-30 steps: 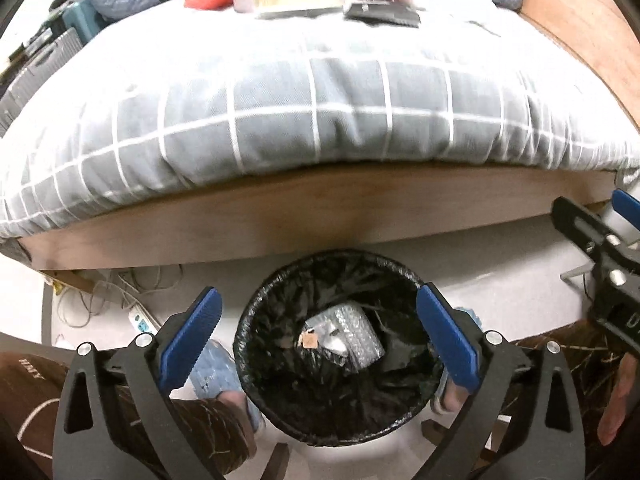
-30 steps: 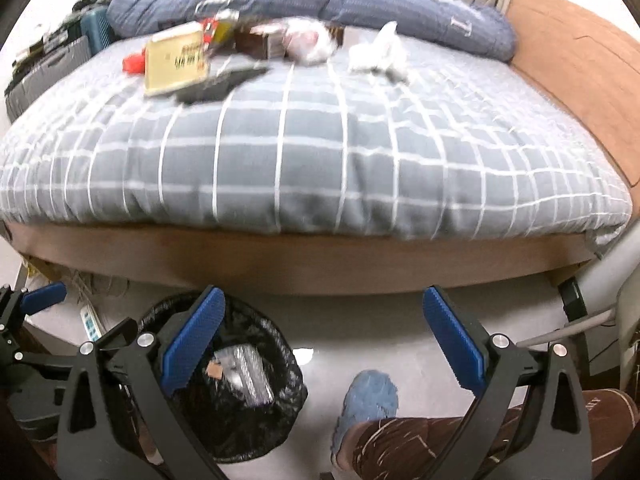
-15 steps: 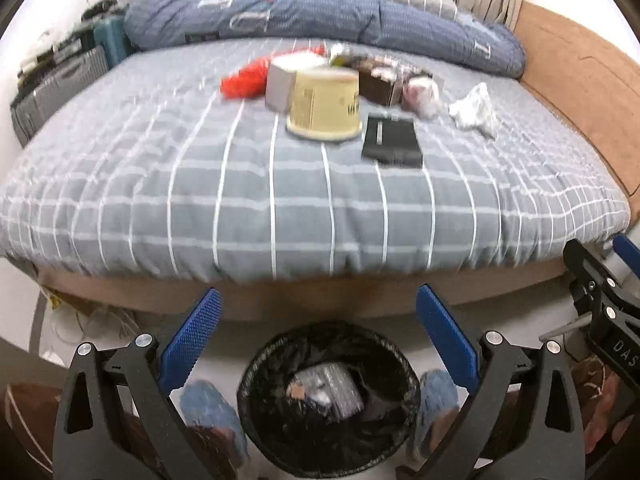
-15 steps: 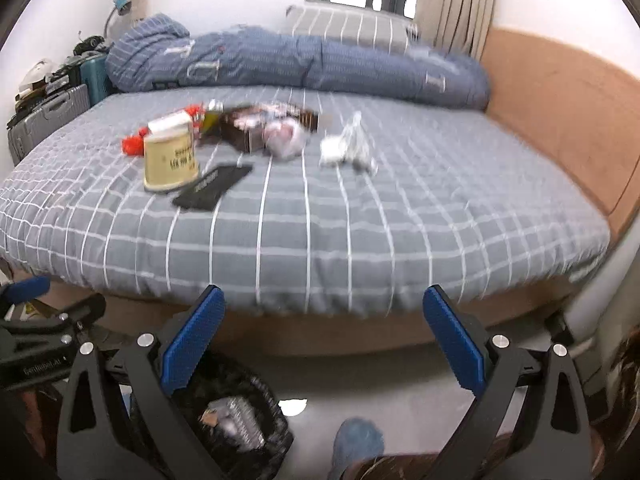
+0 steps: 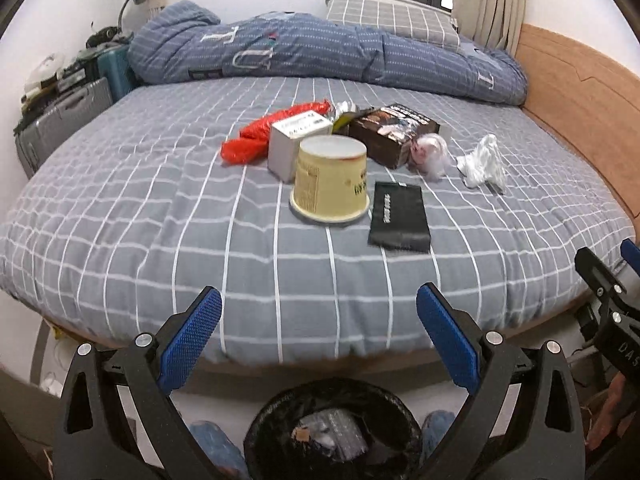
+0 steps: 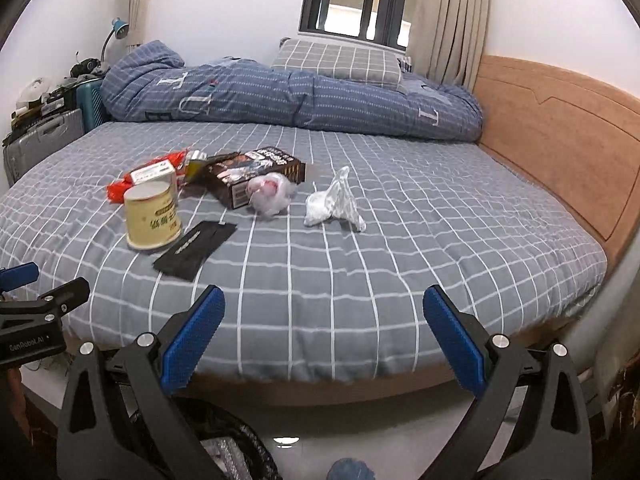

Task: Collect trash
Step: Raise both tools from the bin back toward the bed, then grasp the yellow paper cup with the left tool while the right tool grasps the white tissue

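Note:
Trash lies on the grey checked bed (image 5: 160, 208): an upturned yellow paper tub (image 5: 330, 178), a black flat packet (image 5: 399, 216), a white box (image 5: 296, 144), a red wrapper (image 5: 260, 136), a brown box (image 5: 394, 130), a pinkish plastic ball (image 5: 430, 151) and a crumpled white plastic (image 5: 482, 162). A black-lined bin (image 5: 332, 432) with trash inside stands on the floor below. My left gripper (image 5: 318, 336) is open and empty above the bin. My right gripper (image 6: 322, 338) is open and empty at the bed's near edge; the tub (image 6: 152, 216) and white plastic (image 6: 334, 202) lie ahead.
A rolled blue duvet (image 6: 280, 96) and pillow (image 6: 340, 60) lie at the bed's far side. A wooden headboard (image 6: 560, 136) runs along the right. Suitcases (image 5: 68, 120) stand at the far left. The person's feet in blue slippers (image 5: 216, 452) flank the bin.
Both grippers have risen and tilted up from the bin toward the bed top. The trash on the bed now fills the view; the bin has dropped to the bottom edge.

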The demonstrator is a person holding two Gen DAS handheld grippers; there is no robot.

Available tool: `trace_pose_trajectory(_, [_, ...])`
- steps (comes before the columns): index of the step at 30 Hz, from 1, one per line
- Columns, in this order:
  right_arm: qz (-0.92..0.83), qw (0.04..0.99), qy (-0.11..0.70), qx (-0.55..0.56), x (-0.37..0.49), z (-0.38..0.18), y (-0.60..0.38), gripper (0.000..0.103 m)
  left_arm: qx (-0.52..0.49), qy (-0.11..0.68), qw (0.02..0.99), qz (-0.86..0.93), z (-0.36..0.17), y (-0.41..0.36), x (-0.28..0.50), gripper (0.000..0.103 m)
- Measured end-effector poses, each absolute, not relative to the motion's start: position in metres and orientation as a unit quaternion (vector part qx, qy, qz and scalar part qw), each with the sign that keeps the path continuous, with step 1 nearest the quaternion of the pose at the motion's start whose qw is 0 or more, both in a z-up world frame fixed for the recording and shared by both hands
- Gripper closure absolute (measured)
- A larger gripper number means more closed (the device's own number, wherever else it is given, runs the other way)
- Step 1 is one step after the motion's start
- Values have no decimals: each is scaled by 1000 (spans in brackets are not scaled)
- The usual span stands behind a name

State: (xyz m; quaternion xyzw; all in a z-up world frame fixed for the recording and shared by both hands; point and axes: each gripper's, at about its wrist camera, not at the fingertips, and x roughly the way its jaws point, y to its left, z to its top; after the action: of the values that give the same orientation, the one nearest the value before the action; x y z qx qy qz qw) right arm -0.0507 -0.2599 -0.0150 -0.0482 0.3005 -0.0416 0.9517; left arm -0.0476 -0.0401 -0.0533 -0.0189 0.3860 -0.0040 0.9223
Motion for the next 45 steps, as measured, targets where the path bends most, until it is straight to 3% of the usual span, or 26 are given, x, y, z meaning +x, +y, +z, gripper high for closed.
trace_pose_trajectory(45, [-74, 939, 332, -47, 149, -36, -292, 8, 6, 384, 923, -5, -65, -52, 106, 7])
